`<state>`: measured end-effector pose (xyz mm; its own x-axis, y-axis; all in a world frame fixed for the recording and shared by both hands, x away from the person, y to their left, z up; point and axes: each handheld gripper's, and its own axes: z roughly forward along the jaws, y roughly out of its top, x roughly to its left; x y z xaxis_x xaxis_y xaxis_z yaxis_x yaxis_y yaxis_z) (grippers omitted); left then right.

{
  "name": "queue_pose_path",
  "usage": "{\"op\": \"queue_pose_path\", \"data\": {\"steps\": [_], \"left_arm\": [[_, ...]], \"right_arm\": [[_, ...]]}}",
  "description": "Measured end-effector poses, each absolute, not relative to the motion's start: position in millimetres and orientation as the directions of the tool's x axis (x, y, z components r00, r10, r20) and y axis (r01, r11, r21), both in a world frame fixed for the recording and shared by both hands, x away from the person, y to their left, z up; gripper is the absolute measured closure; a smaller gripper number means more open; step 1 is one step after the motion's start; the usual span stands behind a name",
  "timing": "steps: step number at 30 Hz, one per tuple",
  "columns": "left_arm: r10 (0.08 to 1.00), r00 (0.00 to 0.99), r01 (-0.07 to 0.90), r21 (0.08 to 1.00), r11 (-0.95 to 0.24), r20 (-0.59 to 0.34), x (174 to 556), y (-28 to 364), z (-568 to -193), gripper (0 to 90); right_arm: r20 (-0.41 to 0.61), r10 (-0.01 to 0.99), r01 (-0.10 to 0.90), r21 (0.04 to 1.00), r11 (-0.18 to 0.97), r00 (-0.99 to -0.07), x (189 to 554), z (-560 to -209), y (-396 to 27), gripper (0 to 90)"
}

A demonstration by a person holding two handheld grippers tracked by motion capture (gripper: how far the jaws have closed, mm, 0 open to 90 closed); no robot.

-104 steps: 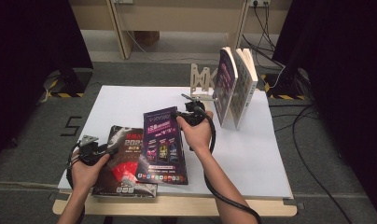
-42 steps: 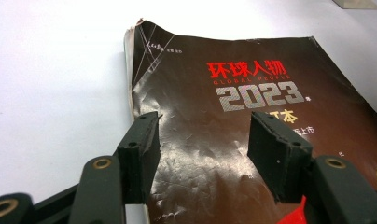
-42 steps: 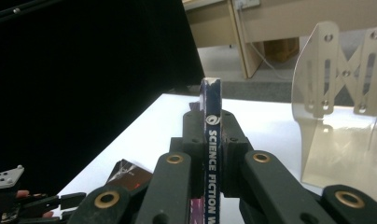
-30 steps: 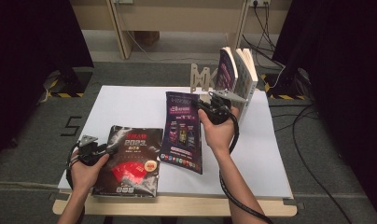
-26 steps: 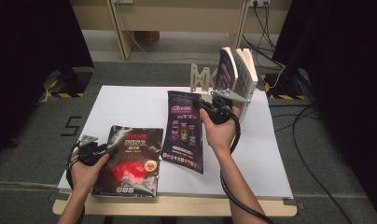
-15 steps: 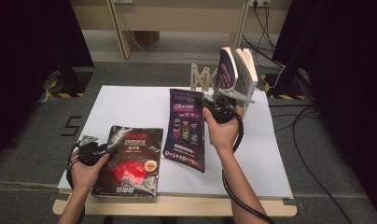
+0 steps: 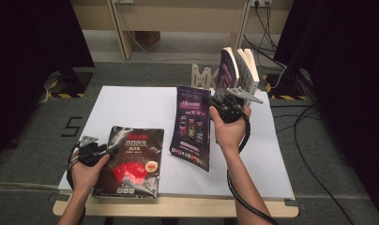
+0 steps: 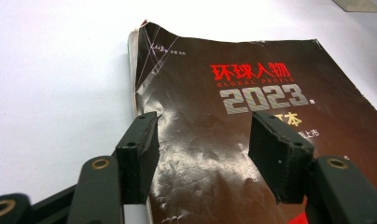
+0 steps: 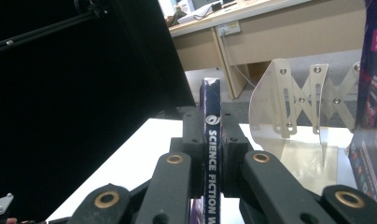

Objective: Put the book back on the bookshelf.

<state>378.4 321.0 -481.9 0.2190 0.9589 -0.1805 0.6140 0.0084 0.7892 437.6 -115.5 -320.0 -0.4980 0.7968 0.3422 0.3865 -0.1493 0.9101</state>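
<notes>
Magazines are the things in hand: nearest the person, a black magazine [image 7: 131, 161] with red lettering and "2023" on its creased cover lies flat at the near left of the white table [image 7: 131, 103], its lower edge close to the table's front edge. The left hand-held gripper [image 7: 101, 151] sits at that magazine's left edge, held low in the person's left hand [image 7: 87, 171]; in the left gripper view its jaws stand wide apart just above the cover [image 8: 252, 121], one jaw over the frayed spine edge and the other farther in over the cover, with nothing pinched between them. Farther in, near the middle of the table, a purple magazine [image 7: 193, 125] is lifted and tilted, its lower corner down near the table and its top raised toward the far side. The right hand-held gripper [image 7: 220, 101] is clamped narrow on this magazine's spine; in the right gripper view the pads press on both sides of a dark spine [image 9: 211, 135] printed "SCIENCE FICTION". The right hand [image 7: 230, 129] holds that gripper up over the table's middle right. Beyond it, at the far edge, a pale folding book rack [image 9: 289, 100] stands on the table, and books [image 7: 237, 70] stand upright at its right end.
</notes>
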Motion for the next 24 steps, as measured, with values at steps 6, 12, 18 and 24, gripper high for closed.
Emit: {"op": "queue_pose_path", "data": {"steps": [6,12,18,24], "left_arm": [[0.961,0.218,0.598,0.802,0.007,-0.171,378.3,322.6,-483.5,40.8],[0.966,0.217,0.554,0.833,-0.001,-0.143,378.6,324.8,-484.5,38.6],[0.97,0.204,0.528,0.849,0.005,-0.133,378.8,329.0,-490.6,37.8],[0.972,0.202,0.529,0.849,-0.005,-0.121,378.4,331.2,-497.8,37.6]], "right_arm": [[0.34,0.8,0.372,0.915,-0.159,-0.494,436.7,-316.6,-120.6,84.7],[0.336,0.808,0.356,0.919,-0.168,-0.484,434.9,-313.2,-127.5,84.7],[0.341,0.812,0.348,0.92,-0.182,-0.475,433.9,-310.5,-132.8,84.7],[0.343,0.812,0.342,0.92,-0.19,-0.472,433.5,-310.4,-135.3,84.7]]}}
